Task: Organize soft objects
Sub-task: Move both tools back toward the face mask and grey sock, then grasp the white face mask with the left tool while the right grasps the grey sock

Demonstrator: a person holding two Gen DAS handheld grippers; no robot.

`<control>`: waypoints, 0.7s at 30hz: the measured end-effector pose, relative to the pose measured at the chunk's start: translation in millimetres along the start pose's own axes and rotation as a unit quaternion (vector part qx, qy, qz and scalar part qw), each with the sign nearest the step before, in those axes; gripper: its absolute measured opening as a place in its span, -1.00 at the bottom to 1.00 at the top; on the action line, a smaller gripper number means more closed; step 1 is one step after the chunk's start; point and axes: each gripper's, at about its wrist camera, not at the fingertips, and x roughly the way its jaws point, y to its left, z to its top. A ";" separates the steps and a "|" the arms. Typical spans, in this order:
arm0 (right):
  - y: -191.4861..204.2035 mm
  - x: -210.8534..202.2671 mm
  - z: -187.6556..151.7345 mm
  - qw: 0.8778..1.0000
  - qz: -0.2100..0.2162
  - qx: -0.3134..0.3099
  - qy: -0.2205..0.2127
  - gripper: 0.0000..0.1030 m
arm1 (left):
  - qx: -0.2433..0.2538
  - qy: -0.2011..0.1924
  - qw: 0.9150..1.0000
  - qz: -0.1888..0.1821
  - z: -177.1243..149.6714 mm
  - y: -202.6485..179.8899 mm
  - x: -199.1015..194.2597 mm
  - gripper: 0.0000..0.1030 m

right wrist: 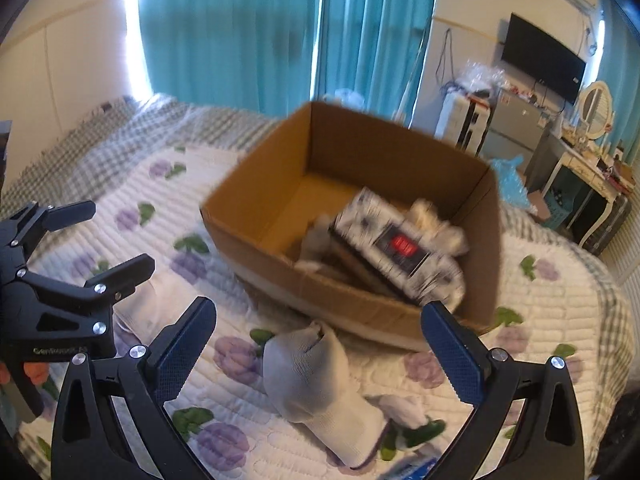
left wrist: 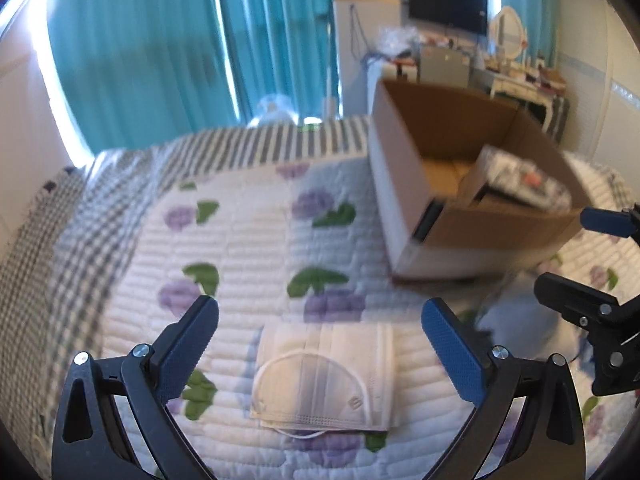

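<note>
A white face mask lies flat on the flowered quilt, between the fingers of my open, empty left gripper. A white sock lies on the quilt between the fingers of my open, empty right gripper. A cardboard box stands on the bed beyond the sock and holds a black-and-white patterned pack and pale soft items. The box is at the right in the left wrist view. The right gripper shows at that view's right edge; the left gripper shows at the right wrist view's left.
A white cloth lies under the left gripper. A blue-and-white packet lies at the bottom edge. A checked blanket covers the bed's far and left sides. Teal curtains, a TV and a cluttered dresser stand beyond.
</note>
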 end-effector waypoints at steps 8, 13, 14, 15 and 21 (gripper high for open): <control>4.4 50.2 -28.9 0.998 0.025 0.003 0.051 1.00 | 0.007 0.064 0.998 0.001 -29.2 2.5 33.6 1.00; 2.3 63.3 -46.7 0.996 0.039 0.011 0.074 0.90 | 0.002 0.090 0.996 -0.023 -37.7 -0.7 44.6 0.98; 1.8 64.4 -48.8 0.996 0.042 0.013 0.076 0.89 | 0.006 0.091 0.996 -0.023 -38.9 -2.8 45.4 0.98; 1.2 65.2 -50.6 0.996 0.045 0.015 0.079 0.88 | 0.011 0.092 0.995 -0.022 -41.1 -5.2 46.1 0.97; 2.6 67.2 -54.5 0.996 0.040 0.007 0.086 0.36 | 0.037 0.089 0.995 -0.035 -45.9 -16.0 43.9 0.40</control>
